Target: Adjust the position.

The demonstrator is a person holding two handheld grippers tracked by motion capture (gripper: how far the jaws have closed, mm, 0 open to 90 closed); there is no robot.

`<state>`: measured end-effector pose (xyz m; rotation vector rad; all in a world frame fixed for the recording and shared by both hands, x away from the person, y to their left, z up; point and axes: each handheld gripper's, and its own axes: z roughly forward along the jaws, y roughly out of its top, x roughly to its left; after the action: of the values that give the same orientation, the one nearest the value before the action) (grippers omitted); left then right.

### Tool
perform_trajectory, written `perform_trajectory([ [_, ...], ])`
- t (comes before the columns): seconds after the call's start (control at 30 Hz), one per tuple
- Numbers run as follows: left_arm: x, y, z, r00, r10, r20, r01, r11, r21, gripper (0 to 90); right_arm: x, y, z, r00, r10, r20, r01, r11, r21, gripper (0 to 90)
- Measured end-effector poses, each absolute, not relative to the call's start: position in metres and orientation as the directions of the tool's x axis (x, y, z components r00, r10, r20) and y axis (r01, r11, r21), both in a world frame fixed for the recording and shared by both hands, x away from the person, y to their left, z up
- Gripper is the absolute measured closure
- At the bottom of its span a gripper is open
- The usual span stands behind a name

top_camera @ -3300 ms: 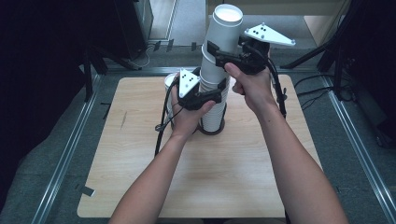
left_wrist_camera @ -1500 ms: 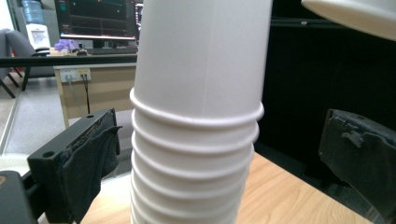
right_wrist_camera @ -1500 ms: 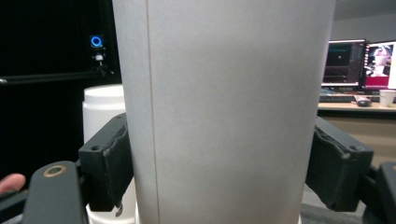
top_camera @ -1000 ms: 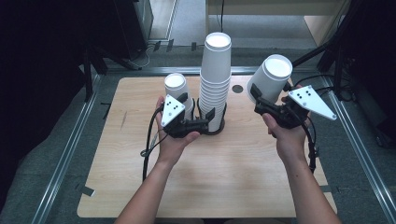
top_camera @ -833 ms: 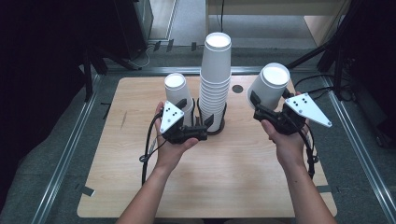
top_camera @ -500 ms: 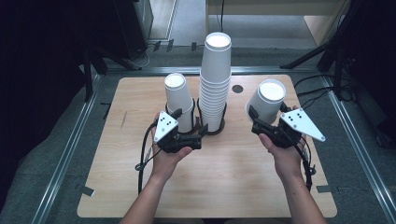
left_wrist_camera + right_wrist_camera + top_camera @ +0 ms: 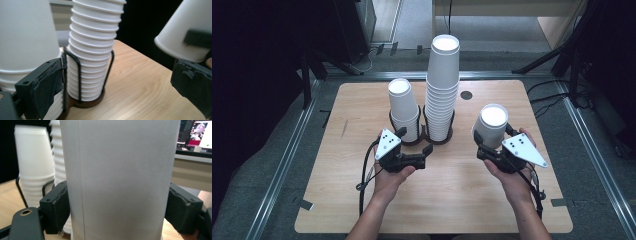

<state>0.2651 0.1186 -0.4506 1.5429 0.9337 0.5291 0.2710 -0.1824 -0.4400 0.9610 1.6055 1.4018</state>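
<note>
My right gripper point(image 7: 490, 146) is shut on a white paper cup point(image 7: 492, 124), held upside down and slightly tilted just above the right side of the table. In the right gripper view both pads point(image 7: 56, 207) press the cup point(image 7: 120, 170) at its sides. My left gripper point(image 7: 414, 142) stands open in front of a black wire holder point(image 7: 432, 137). The holder carries a tall stack of upturned cups point(image 7: 442, 85) and a short stack point(image 7: 403, 107). In the left gripper view the tall stack point(image 7: 92, 50) rises beyond the wide-apart jaws, and one jaw lies close by the short stack point(image 7: 25, 37).
The wooden table point(image 7: 362, 200) has bare room along its near edge and at its left. A small round hole point(image 7: 466, 94) sits behind the holder. Metal rails point(image 7: 287, 165) run along the table's sides. A lit monitor point(image 7: 197, 132) stands far off.
Both hands have come down and back toward the near edge. The right gripper has lowered the cup from beside the tall stack to just over the table.
</note>
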Motion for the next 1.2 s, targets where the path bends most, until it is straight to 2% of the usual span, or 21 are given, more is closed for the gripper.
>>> perform_trajectory([
  [0.2, 0.259, 0.113, -0.451, 0.619, 0.775, -0.126, 0.264, -0.054, 0.963, 0.0, 0.265, -0.163, -0.454, -0.43, 0.871, -0.24, 0.015, 0.272, 0.962, 17.0],
  [0.3, 0.256, 0.113, -0.452, 0.635, 0.762, -0.13, 0.273, -0.064, 0.96, 0.0, 0.261, -0.156, -0.46, -0.438, 0.841, -0.318, -0.008, 0.35, 0.937, 17.0],
  [1.2, 0.244, 0.091, -0.446, 0.771, 0.623, -0.128, 0.293, -0.169, 0.941, 0.0, 0.24, -0.124, -0.489, -0.419, 0.625, -0.659, -0.159, 0.664, 0.731, 17.8],
])
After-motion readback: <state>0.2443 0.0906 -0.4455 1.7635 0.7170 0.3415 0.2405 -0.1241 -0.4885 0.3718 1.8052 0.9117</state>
